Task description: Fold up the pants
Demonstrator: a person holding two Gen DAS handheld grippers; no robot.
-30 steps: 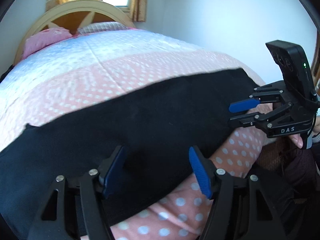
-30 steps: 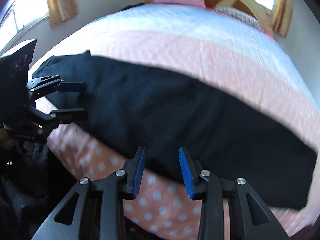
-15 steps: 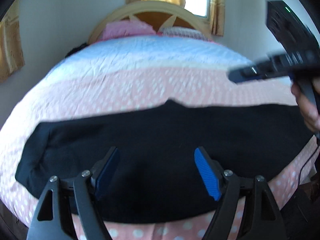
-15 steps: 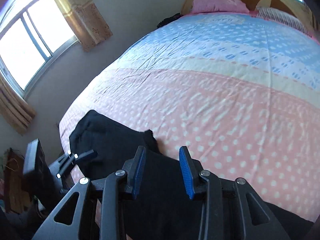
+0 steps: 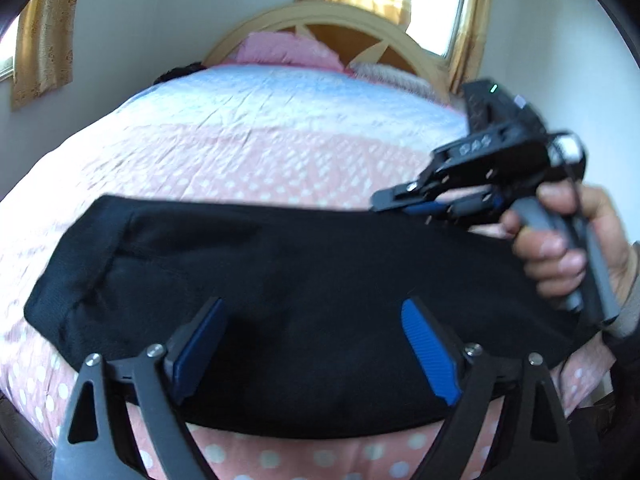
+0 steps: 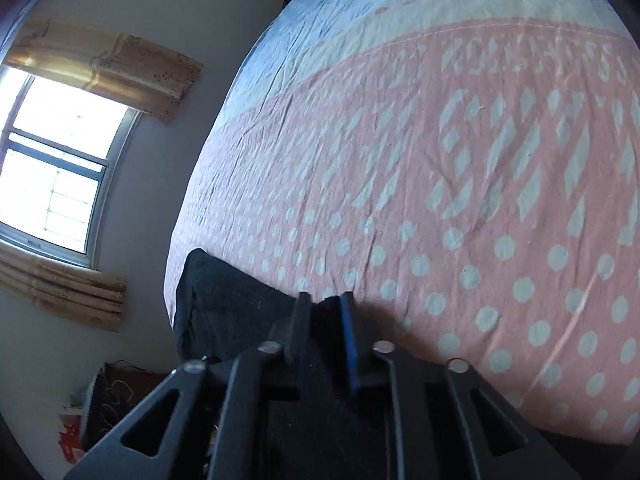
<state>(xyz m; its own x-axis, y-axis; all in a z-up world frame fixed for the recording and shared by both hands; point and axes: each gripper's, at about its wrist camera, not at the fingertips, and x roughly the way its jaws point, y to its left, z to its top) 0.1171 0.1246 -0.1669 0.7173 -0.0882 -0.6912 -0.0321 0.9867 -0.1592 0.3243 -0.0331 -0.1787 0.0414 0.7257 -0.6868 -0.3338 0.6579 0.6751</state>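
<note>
The black pants (image 5: 288,272) lie folded lengthwise across the near end of the bed. My left gripper (image 5: 316,344) is open and empty, held over the near middle of the pants. My right gripper (image 6: 326,312) is shut on the far edge of the pants (image 6: 224,304), with black cloth pinched between its blue pads. In the left wrist view the right gripper (image 5: 404,204) sits at the pants' far right edge, held by a hand (image 5: 560,240).
The bed (image 5: 248,136) has a pink dotted and pale blue cover, with pillows (image 5: 288,50) and a wooden headboard (image 5: 340,20) at the far end. A window (image 6: 48,168) and wall lie left of the bed. A bag (image 6: 108,404) sits on the floor.
My right gripper dropped to the far edge of the pants and closed on the cloth. My left gripper stayed open and moved slightly closer over the pants.
</note>
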